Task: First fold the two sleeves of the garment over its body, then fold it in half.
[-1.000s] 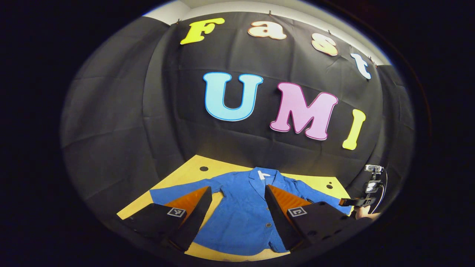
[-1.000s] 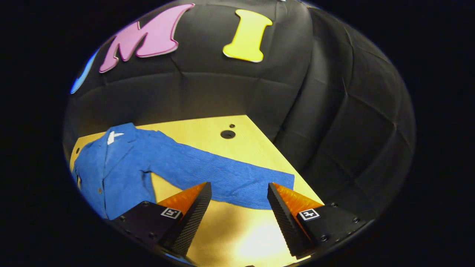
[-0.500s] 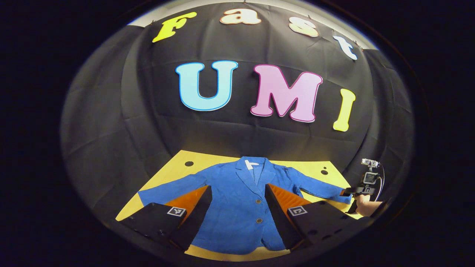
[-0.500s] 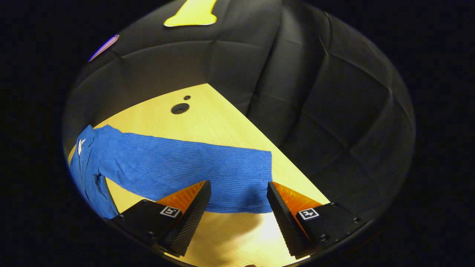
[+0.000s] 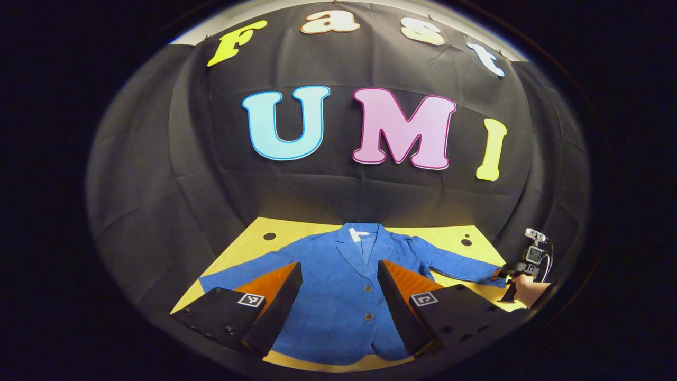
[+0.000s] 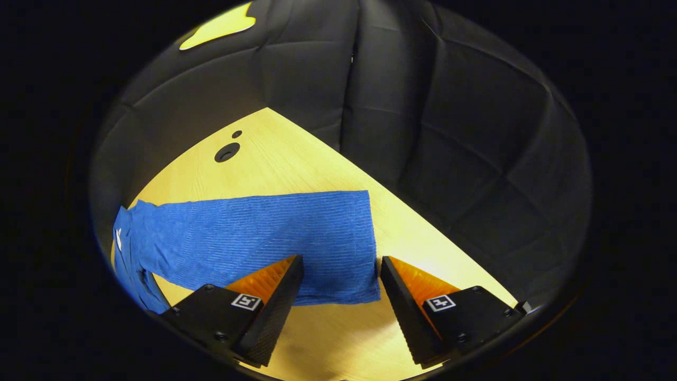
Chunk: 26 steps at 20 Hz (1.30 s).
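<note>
In the right gripper view, the right gripper (image 6: 338, 288) is held wide open just above the cuff end of the jacket's sleeve (image 6: 254, 241), the cuff lying between its fingers and nothing gripped. The jacket (image 5: 344, 296) is spread flat and face up on the table (image 5: 254, 241), both sleeves stretched outward. In the left gripper view, the left gripper (image 5: 338, 293) is held open over the jacket's front, empty. Beyond the jacket, the far table edge is met by the dark wall. If the jaws are closed too shallowly, only one layer of the cuff may be caught, and the sleeve could slip free or drag the jacket askew.
</note>
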### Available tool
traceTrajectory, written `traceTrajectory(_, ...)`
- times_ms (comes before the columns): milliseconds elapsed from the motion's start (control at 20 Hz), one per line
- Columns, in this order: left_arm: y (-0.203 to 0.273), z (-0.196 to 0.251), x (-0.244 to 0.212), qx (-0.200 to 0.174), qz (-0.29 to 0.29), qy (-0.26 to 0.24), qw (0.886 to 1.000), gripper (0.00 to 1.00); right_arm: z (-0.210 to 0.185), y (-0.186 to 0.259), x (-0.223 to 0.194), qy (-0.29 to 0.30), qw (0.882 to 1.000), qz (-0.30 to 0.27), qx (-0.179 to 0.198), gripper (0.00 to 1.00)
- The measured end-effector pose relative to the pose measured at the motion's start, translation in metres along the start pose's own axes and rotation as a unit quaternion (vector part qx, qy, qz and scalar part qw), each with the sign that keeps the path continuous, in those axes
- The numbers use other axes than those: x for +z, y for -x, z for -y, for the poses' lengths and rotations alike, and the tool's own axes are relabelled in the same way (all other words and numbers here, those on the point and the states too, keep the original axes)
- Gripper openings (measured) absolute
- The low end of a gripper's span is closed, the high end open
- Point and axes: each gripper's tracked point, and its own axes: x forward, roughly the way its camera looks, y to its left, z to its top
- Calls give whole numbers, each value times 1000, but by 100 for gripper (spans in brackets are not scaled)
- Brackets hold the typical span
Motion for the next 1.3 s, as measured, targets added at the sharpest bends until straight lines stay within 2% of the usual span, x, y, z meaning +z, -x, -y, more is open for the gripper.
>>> traceTrajectory(100,0,2,0,-2,2,1,1000,83,-3,3,1,9,1000,3,8,94)
traceTrajectory(200,1,3,-1,0,1,4,1000,83,-8,-1,0,8,1000,3,19,83)
traceTrajectory(350,4,2,5,8,12,7,1000,83,-16,2,0,8,1000,2,27,22)
traceTrajectory(450,5,3,5,8,16,10,1000,83,-23,1,0,19,999,3,43,10)
traceTrajectory(550,8,2,2,7,16,17,1000,83,-43,7,-8,12,996,-15,93,5)
traceTrajectory(750,17,-12,-3,12,11,31,999,83,-65,27,-7,41,993,7,109,5)
traceTrajectory(850,23,-25,-2,15,17,37,999,84,-89,54,1,44,990,30,134,5)
traceTrajectory(900,24,-30,-1,17,22,40,999,82,-103,66,4,49,987,38,149,5)
traceTrajectory(1100,33,-44,3,0,31,61,998,84,-180,119,-3,89,972,65,207,5)
traceTrajectory(1150,35,-48,4,-2,35,61,997,83,-206,131,-8,90,968,63,225,0)
traceTrajectory(1200,38,-52,4,-3,38,60,997,82,-229,141,-11,88,965,61,241,5)
traceTrajectory(1300,44,-62,3,1,40,60,997,82,-268,159,-21,88,958,59,267,5)
